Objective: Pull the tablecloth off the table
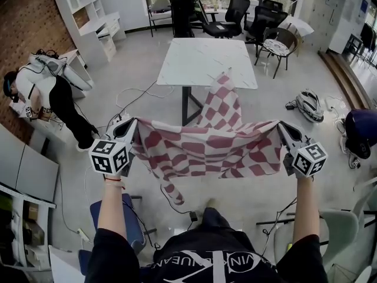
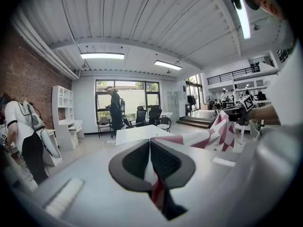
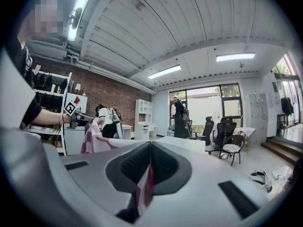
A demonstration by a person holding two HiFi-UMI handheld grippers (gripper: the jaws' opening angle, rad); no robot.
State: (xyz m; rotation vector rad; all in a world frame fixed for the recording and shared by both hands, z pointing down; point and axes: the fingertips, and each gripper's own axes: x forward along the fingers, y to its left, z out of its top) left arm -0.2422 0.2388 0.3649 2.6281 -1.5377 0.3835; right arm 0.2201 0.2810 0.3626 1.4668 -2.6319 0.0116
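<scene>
L gripper (image 1: pixel 134 127) & R gripper (image 1: pixel 282 128) each pinch a corner of the red-and-white checked fabric tablecloth (image 1: pixel 206 149), stretched btwn them, far tip at the white rectangular desk (image 1: pixel 200 58) edge.

Bright, even: ceiling strip lights (image 2: pixel 102 56) plus daylight through windows (image 3: pixel 208 103), which blow out. Shadows soft. Gripper views heavily fisheyed, black corners; fingers (image 2: pixel 135 162) near lens blurred.

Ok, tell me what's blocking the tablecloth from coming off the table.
Nothing visible blocks it. The left gripper and right gripper are each shut on the tablecloth; only one corner lies on the near edge of the table, with nothing on it.
</scene>
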